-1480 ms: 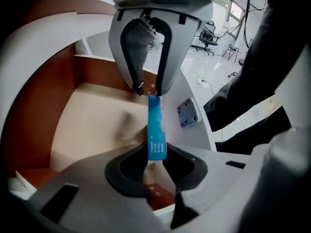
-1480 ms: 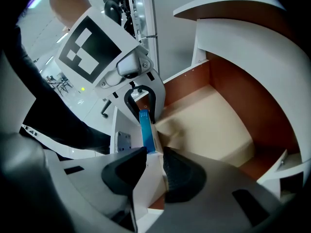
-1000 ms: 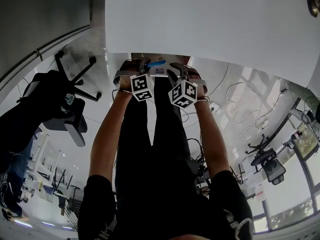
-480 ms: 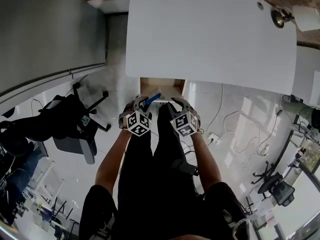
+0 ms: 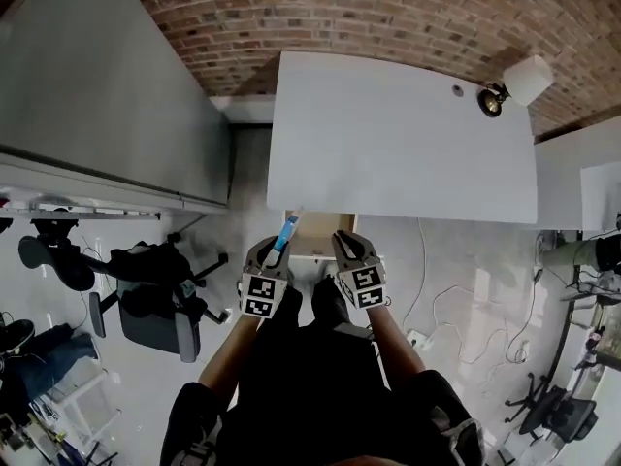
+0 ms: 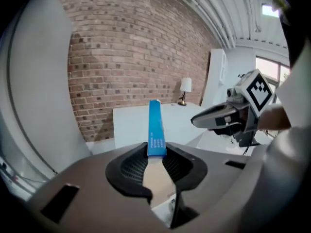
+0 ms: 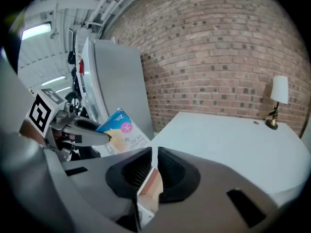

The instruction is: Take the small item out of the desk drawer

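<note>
A slim blue packet point(image 5: 286, 231) sticks up from my left gripper point(image 5: 275, 252), which is shut on its lower end. In the left gripper view the blue packet point(image 6: 154, 127) stands edge-on between the pads of the left gripper point(image 6: 155, 152). The right gripper view shows the packet's printed face point(image 7: 121, 132). My right gripper point(image 5: 342, 241) hangs beside the left one, over the open wooden drawer point(image 5: 320, 246). Its jaws have just been closing. Nothing is between them, and only a narrow gap is left at the right gripper point(image 7: 154, 166).
The white desk point(image 5: 408, 134) stands against a brick wall, with a small lamp point(image 5: 524, 81) at its far right corner. A tall grey cabinet point(image 5: 107, 105) is on the left. An office chair point(image 5: 155, 299) stands at the left, and cables point(image 5: 437, 289) lie on the floor at the right.
Both grippers have risen together away from the drawer, the left one carrying the blue packet. The head view has pulled back, so the whole desk and the brick wall show.
</note>
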Motion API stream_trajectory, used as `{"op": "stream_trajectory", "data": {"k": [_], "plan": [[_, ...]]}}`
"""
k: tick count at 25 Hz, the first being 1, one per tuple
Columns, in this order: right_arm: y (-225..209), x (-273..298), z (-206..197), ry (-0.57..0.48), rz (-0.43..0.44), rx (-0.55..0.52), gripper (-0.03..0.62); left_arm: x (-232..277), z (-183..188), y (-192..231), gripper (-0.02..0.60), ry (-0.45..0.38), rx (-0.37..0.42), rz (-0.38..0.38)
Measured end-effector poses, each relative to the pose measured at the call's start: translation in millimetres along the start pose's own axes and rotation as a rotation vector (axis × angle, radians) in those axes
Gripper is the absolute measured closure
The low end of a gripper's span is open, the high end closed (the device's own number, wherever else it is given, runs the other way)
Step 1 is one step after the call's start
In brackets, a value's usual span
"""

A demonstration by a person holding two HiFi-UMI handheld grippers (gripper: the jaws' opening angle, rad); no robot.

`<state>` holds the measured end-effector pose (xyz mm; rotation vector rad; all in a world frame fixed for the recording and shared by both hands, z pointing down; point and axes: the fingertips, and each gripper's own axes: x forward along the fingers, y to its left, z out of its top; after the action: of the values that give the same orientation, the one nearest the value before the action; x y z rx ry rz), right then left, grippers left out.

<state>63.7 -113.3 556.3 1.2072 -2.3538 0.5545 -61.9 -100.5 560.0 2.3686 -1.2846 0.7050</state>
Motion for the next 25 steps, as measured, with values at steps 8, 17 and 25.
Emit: {"op": "stream_trajectory", "data": {"k": [8,17,25], "plan": [[1.7,-79.8,107.8,-0.246,-0.12,0.031,0.554,-89.2,120.6,1.1,0.488,-0.312,-0.057,0.086],[35.5,-135.3,152.6,-0.402,-0.131,-0.039,0.554,-143.5,166.8,-20.6,0.488,-0.452,-0.041,0.106],[34.5,-132.5,138.2,-0.388,-0.126,0.005,0.554,-136.2,156.5,-36.7,0.488,-0.45,-0.045,0.09]]}}
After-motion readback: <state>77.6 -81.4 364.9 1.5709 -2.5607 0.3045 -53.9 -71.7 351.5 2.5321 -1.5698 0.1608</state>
